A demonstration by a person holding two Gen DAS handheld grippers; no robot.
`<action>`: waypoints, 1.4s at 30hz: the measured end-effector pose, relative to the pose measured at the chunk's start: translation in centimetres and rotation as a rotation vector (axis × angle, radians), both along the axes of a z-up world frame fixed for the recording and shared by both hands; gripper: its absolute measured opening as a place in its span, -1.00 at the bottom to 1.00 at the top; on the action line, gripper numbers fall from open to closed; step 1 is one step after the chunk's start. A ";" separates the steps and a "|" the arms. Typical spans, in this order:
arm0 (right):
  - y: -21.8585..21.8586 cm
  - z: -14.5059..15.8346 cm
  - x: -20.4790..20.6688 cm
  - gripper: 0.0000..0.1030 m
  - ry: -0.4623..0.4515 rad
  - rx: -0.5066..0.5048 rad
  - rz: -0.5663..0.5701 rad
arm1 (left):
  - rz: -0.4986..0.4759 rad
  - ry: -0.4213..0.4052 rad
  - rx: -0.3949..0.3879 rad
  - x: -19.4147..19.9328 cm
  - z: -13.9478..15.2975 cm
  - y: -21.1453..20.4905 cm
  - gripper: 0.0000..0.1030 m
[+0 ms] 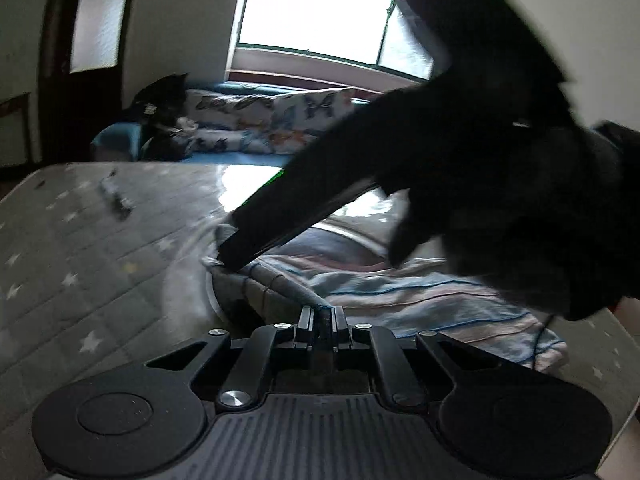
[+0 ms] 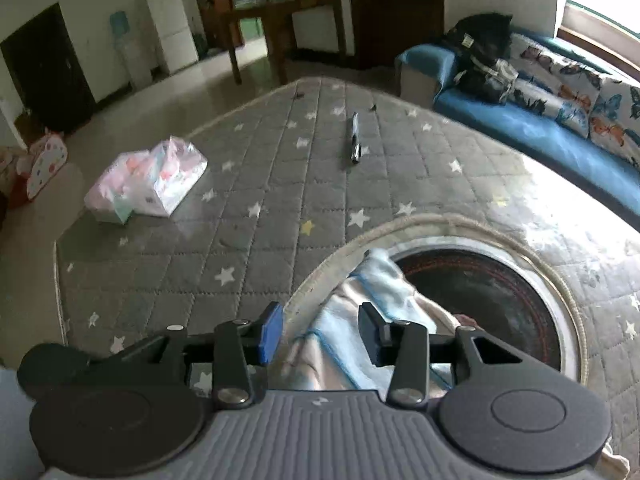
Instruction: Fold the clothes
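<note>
A pastel striped garment (image 1: 400, 292) lies crumpled on the grey quilted star-patterned cover (image 1: 80, 264). My left gripper (image 1: 322, 316) is shut on a bunched fold at the garment's near edge. In the left wrist view my right gripper (image 1: 240, 246) reaches in from the right as a dark shape, its tip on the garment's far left corner. In the right wrist view the right gripper (image 2: 320, 332) stands open. A fold of the light blue striped garment (image 2: 368, 280) lies between its fingers (image 2: 272, 330), and the pads do not squeeze it.
A round opening with a dark burner (image 2: 492, 300) sits in the cover just beyond the garment. A pen (image 2: 354, 140) and tissue packs (image 2: 148, 184) lie farther out. A blue sofa (image 2: 520, 136) with butterfly cushions and a black bag (image 2: 480, 44) lines the far side.
</note>
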State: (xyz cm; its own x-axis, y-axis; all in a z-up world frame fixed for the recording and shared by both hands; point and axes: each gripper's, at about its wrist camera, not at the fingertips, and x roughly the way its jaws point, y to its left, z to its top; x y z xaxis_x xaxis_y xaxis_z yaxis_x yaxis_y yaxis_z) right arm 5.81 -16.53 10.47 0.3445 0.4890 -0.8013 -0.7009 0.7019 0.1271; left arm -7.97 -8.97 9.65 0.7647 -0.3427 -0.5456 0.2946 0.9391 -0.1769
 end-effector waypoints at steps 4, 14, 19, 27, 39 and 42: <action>0.5 -0.8 -0.1 -0.17 0.007 -0.064 0.024 | -0.035 -0.016 0.023 0.2 0.0 -1.5 -0.83; -2.1 -0.9 -1.5 -0.85 -0.090 -0.125 -0.035 | -0.154 -0.041 0.037 -0.5 0.1 -3.9 -0.52; -9.1 1.5 -1.4 -0.88 -0.098 -0.017 -0.194 | -0.187 -0.088 0.021 -1.3 0.8 -3.3 -0.01; -21.8 2.2 -3.5 -0.88 -0.064 0.146 -0.463 | -0.203 -0.013 0.033 -1.1 -0.6 -3.4 -0.01; -32.7 -3.7 -7.5 -0.88 0.009 0.336 -0.685 | -0.272 0.064 0.092 -0.8 -2.5 -6.2 -0.01; -33.6 -5.4 -7.8 -0.88 0.030 0.357 -0.707 | -0.273 0.088 0.113 -0.4 -3.1 -7.0 -0.01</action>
